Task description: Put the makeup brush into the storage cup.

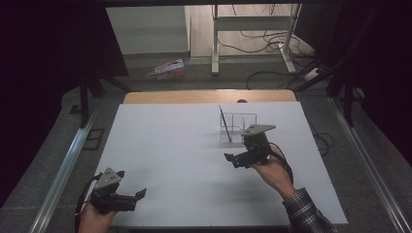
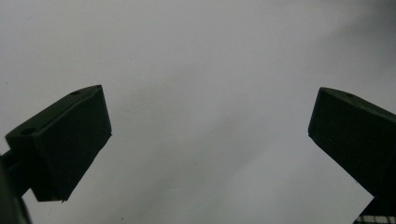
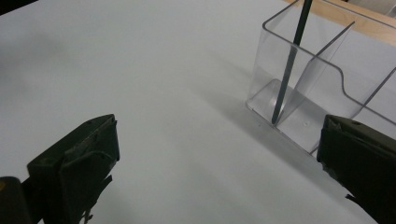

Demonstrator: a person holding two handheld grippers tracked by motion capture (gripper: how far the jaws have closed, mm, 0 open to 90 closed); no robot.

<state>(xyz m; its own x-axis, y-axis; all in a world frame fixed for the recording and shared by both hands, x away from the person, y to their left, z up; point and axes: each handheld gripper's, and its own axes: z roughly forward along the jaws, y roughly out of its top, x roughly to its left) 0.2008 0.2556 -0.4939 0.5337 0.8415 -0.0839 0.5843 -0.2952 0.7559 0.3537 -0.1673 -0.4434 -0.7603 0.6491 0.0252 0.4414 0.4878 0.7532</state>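
Right claw [image 3: 217, 163] open, empty; pen [image 3: 287, 65] upright in holder [image 3: 327, 93] just beyond.

The person's left hand [image 1: 94, 216] sits low at the near left, gripping the black two-jaw left gripper [image 1: 138, 195], which points to the right with its jaws spread wide and nothing between them. The right hand [image 1: 273, 170] reaches further forward, its plaid-sleeved forearm [image 1: 306, 211] angling in from the near right. The black right gripper [image 1: 232, 158] points left, jaws wide apart too, nothing held.
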